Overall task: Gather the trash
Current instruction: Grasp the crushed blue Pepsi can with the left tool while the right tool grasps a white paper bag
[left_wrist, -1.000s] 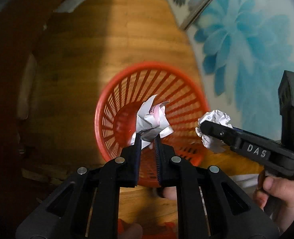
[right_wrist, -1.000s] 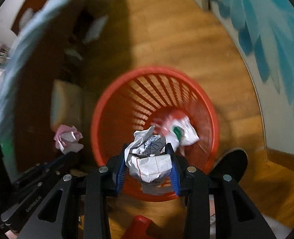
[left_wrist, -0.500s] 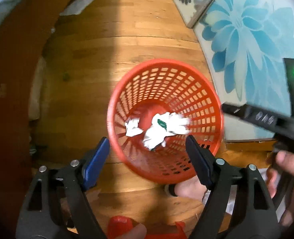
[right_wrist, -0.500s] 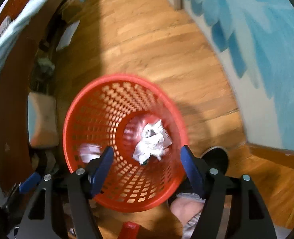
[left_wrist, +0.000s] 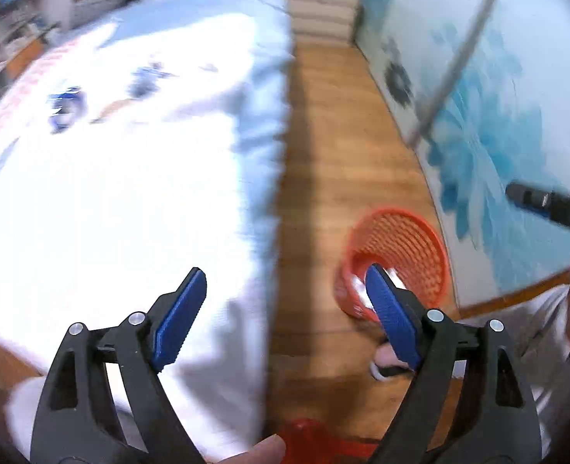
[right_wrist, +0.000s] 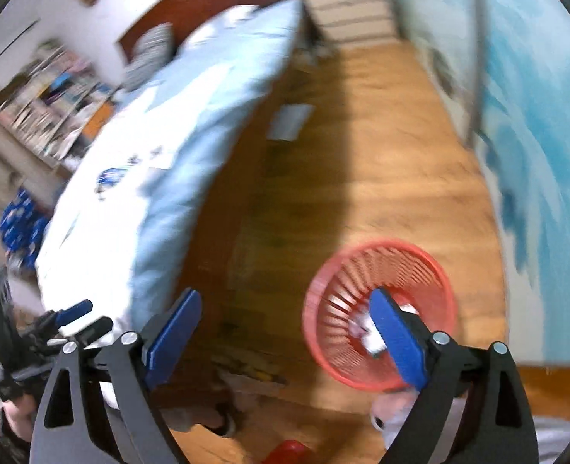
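Observation:
A red mesh waste basket (left_wrist: 408, 247) stands on the wood floor near the flowered wall, and shows in the right wrist view (right_wrist: 381, 278) too. Crumpled white paper (left_wrist: 356, 284) lies inside it, also seen in the right wrist view (right_wrist: 372, 342). My left gripper (left_wrist: 285, 309) is open and empty, raised above the bed edge and floor. My right gripper (right_wrist: 285, 324) is open and empty, up over the floor left of the basket. Each gripper's right finger overlaps the basket in its own view. Both views are motion blurred.
A bed with a pale blue and white cover (left_wrist: 111, 154) fills the left side. A blue flowered wall panel (left_wrist: 497, 116) runs along the right. A white drawer chest (right_wrist: 354, 11) stands at the far end. A bookshelf (right_wrist: 41, 92) is at far left.
Both grippers let their crumpled papers drop into the basket, opened wide, then lifted up and away. The views now tilt up toward the bed and room.

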`<state>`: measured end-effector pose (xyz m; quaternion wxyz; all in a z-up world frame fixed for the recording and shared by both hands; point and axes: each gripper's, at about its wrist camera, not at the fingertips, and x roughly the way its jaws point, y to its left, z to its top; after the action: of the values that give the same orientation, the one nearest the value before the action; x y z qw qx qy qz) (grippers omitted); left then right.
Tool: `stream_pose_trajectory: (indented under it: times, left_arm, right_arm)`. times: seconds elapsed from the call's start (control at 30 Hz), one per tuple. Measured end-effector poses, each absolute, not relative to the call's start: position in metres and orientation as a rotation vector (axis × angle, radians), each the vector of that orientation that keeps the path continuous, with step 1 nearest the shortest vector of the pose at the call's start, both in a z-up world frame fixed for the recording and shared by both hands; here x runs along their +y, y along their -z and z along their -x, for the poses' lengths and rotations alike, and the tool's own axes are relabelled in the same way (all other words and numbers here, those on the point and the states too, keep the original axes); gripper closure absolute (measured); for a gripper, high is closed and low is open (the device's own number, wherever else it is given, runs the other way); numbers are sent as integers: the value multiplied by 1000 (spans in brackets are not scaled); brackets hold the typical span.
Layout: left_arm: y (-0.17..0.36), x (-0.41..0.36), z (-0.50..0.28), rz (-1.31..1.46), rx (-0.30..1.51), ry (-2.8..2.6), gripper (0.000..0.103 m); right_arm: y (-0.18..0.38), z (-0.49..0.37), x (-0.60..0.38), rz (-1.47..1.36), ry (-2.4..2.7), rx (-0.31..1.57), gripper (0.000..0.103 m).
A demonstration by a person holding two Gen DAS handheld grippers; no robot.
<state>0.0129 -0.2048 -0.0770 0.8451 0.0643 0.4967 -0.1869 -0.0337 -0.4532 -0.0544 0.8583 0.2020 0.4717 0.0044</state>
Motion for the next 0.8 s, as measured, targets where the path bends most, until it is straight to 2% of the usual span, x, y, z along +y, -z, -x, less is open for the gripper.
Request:
stream_pose_trajectory:
  times: [0.23, 0.33, 0.47, 0.6, 0.73, 0.8]
  left_arm:
    - [60, -107, -2, 102, 961, 355, 18]
    - [61, -102, -6, 167, 928, 349, 18]
    - [68, -104, -14, 185, 931, 315, 18]
    - [66, -93, -16, 211, 917, 304, 18]
    - [66, -84, -19, 256, 919, 300, 18]
    - [66, -83, -21, 269, 924, 301, 18]
  right_arm:
    - [-30, -122, -338, -256, -178, 966, 13]
    - [-30, -193, -296, -200, -214, 1015, 13]
    - [7, -291, -242, -106, -193, 1118, 19]
    - [54, -337, -228, -155, -135, 1219, 29]
    - [96, -351, -210, -122, -123, 1327, 61]
    - [109, -348, -213, -163, -126, 1333, 70]
